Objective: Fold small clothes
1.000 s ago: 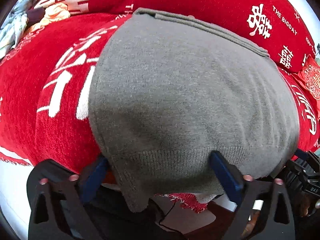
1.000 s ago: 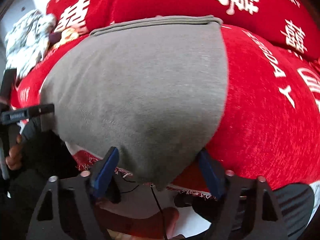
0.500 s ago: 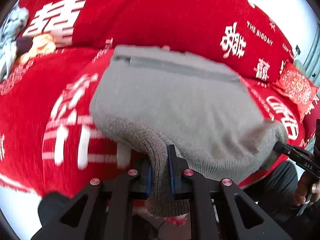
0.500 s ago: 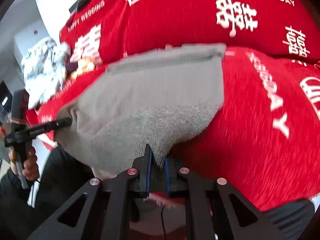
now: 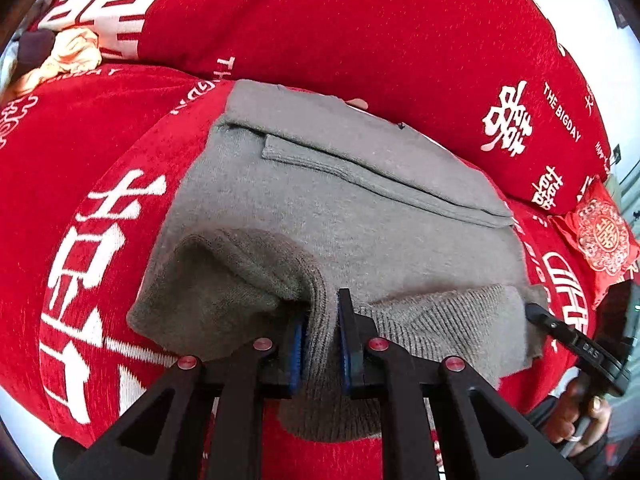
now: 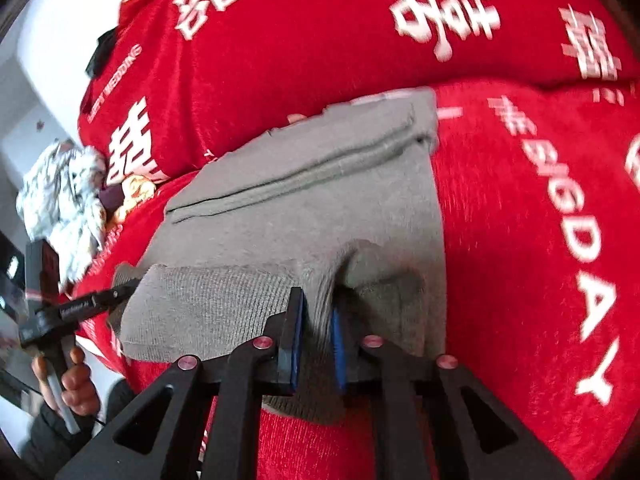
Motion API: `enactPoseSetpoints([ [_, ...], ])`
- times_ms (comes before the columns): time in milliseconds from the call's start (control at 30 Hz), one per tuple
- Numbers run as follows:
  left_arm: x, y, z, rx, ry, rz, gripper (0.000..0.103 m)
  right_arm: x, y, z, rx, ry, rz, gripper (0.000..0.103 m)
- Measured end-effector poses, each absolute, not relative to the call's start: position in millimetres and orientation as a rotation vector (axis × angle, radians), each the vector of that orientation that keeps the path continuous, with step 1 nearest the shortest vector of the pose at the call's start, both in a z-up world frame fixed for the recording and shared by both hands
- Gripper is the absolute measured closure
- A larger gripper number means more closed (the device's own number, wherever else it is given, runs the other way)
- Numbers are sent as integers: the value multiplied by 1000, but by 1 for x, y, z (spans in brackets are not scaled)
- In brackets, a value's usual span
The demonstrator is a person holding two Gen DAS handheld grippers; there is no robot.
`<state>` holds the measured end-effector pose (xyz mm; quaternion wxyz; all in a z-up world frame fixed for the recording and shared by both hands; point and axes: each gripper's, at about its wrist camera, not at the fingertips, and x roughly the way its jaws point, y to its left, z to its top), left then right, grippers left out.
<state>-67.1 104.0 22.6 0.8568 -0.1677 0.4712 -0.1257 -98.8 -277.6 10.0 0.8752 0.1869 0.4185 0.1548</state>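
Your left gripper [image 5: 323, 312] is clamped tight on the ribbed near hem of the grey knit sweater [image 5: 340, 200]; your right gripper [image 6: 316, 312] pinches the same hem likewise. The sweater lies on the red sofa cover [image 5: 100, 168], its hem lifted toward 6 o'clock

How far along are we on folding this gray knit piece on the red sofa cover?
Done: the gray knit garment lies flat, a band already folded across its far end. In hand: the left gripper and right gripper each pinch the ribbed near hem, lifted. Left: carry the hem to the far edge, release.
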Motion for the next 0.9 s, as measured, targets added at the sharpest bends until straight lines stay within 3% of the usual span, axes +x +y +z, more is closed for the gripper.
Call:
enactPoseSetpoints([
  [33, -71, 105, 23, -364, 990, -281, 53, -102, -282, 9, 414, 871, 335, 72],
  [67, -76, 107, 24, -379, 983, -305, 38, -106, -284, 10, 423, 865, 343, 64],
  [100, -81, 107, 26, -387, 974, -307, 12, -114, -286, 12, 421, 851, 351, 49],
  [133, -88, 108, 29, -384, 951, -282, 8, -123, -287, 14, 412, 831, 360, 43],
  [567, -115, 113, 8, -522, 989, -296, 8, -129, -277, 8, 371, 848, 392, 41],
  [600, -114, 111, 7, -519, 996, -303, 11, -128, -275, 8, 365, 849, 398, 42],
  [667, -111, 100, 9, -478, 995, -319, 45, -126, -271, 7, 344, 864, 402, 55],
  [700, -108, 92, 9, -446, 1016, -330, 67, -124, -269, 6, 331, 878, 403, 71],
  [733, -105, 84, 8, -414, 1039, -327, 81, -122, -268, 4, 322, 892, 406, 86],
  [833, -108, 81, 13, -397, 1033, -305, 92, -124, -267, 7, 304, 901, 409, 92],
  [900, -116, 84, 24, -387, 998, -289, 92, -131, -269, 15, 298, 872, 426, 92],
])
